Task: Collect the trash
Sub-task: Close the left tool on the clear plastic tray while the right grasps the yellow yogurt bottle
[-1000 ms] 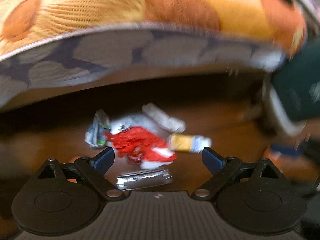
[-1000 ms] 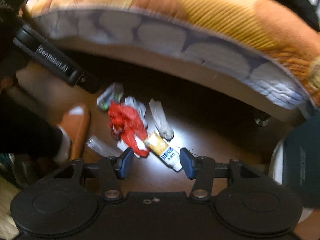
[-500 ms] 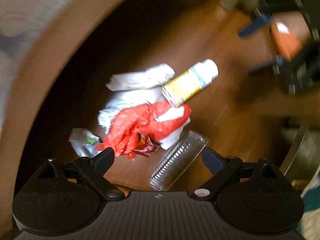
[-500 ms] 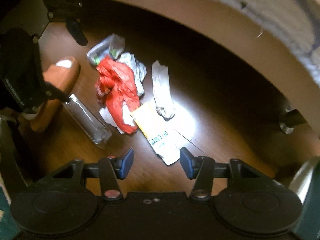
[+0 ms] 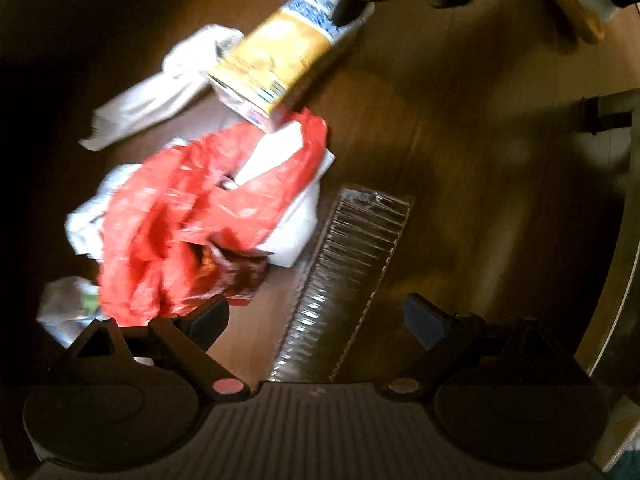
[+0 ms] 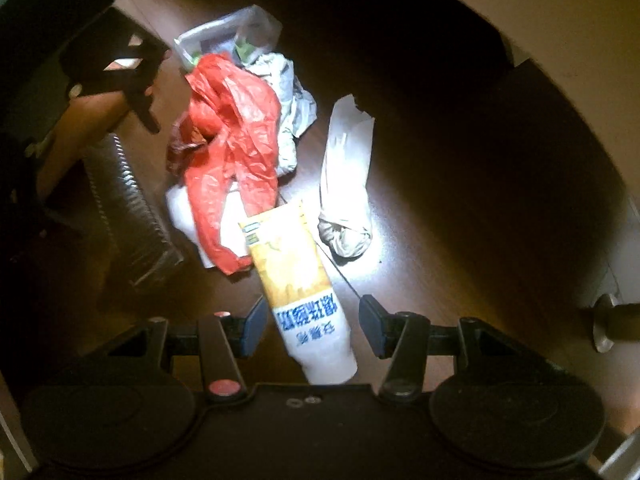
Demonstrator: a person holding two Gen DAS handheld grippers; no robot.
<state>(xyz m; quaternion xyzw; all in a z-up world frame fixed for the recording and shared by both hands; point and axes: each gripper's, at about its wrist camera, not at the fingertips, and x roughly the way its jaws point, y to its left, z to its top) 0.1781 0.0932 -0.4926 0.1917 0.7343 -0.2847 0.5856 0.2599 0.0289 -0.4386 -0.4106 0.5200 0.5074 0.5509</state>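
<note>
My right gripper (image 6: 312,324) was spread wide around the yellow tube (image 6: 298,276) on the floor (image 6: 460,208), not squeezing it. My left gripper (image 5: 316,320) was also released, over the clear ribbed tray (image 5: 348,272). The red bag (image 5: 208,216) lay at its 10 o'clock, maybe on white paper.

A home, seemingly a bedroom: litter lies on a dark wood-plank floor (image 6: 460,200) just beside the pale base of what looks like a bed (image 6: 560,40). The litter is household stuff: a red plastic bag (image 6: 232,152), a yellow carton (image 6: 296,272), crumpled paper (image 6: 344,176).
</note>
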